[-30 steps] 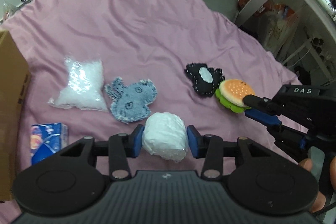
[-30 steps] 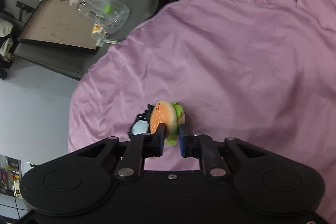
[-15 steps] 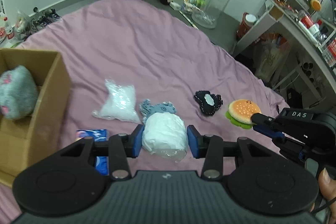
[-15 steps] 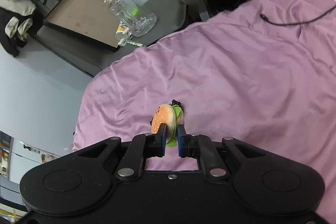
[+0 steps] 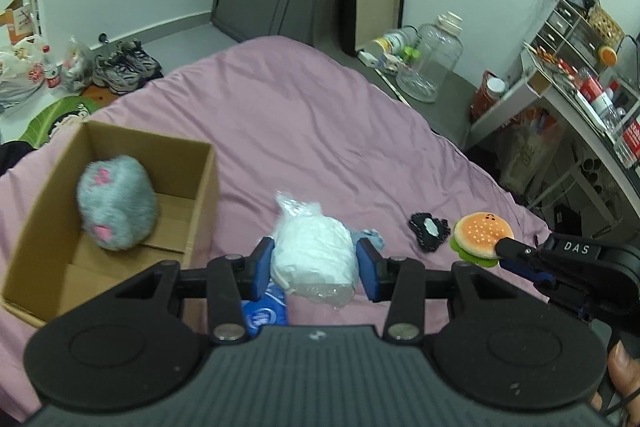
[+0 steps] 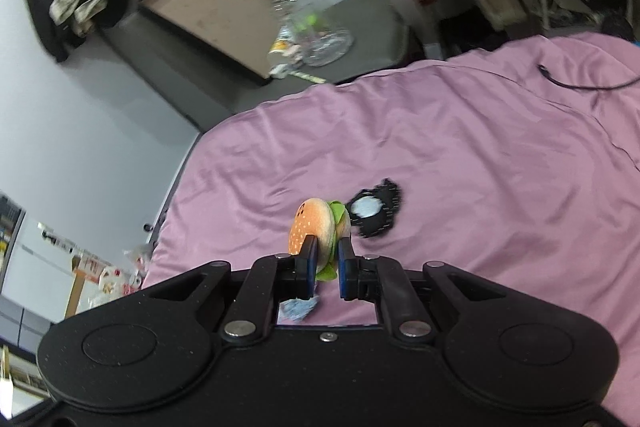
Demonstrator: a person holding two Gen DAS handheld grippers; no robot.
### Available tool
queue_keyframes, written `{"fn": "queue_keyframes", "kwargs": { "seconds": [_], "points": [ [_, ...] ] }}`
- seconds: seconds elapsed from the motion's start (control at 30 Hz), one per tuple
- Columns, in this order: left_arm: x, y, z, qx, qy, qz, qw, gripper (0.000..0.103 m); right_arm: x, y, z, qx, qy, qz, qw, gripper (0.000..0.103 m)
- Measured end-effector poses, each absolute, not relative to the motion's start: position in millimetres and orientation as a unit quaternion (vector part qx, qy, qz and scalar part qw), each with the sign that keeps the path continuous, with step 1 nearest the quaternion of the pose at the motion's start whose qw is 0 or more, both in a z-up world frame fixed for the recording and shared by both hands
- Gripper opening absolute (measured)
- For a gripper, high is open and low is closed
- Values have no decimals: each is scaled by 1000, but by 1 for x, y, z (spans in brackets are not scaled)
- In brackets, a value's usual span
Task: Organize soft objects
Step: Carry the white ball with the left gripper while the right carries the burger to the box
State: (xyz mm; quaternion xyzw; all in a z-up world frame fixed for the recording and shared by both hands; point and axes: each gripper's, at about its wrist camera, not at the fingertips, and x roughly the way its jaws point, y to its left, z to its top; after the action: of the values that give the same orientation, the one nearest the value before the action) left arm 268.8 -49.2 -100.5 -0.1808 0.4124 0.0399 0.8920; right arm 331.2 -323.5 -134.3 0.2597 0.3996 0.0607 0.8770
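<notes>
Pink sheet (image 5: 304, 131) on the bed, brown cardboard box (image 5: 200, 195), grey plush (image 5: 116, 203) with pink patches, white bundle (image 5: 314, 251), orange speckled burger toy (image 5: 482, 233) with green edge, black patch (image 6: 376, 213) centred white.

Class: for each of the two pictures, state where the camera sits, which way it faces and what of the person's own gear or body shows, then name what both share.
Left wrist: on the left gripper, facing down over the pink bedsheet toward the cardboard box; shows its jaws pinching a white bundle, the right gripper and a thumb.
Right wrist: on the right gripper, facing across the bedsheet toward the wall; shows its jaws on the burger plush.
Shared: burger plush, black patch, clear jar.
</notes>
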Motion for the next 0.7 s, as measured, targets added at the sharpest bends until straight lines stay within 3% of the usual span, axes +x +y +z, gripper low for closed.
{"fn": "queue_keyframes", "kwargs": {
  "seconds": [0.7],
  "points": [
    [241, 57, -94, -217, 396, 97, 887, 43, 309, -205, -96, 163, 397, 148, 891, 11]
  ]
}}
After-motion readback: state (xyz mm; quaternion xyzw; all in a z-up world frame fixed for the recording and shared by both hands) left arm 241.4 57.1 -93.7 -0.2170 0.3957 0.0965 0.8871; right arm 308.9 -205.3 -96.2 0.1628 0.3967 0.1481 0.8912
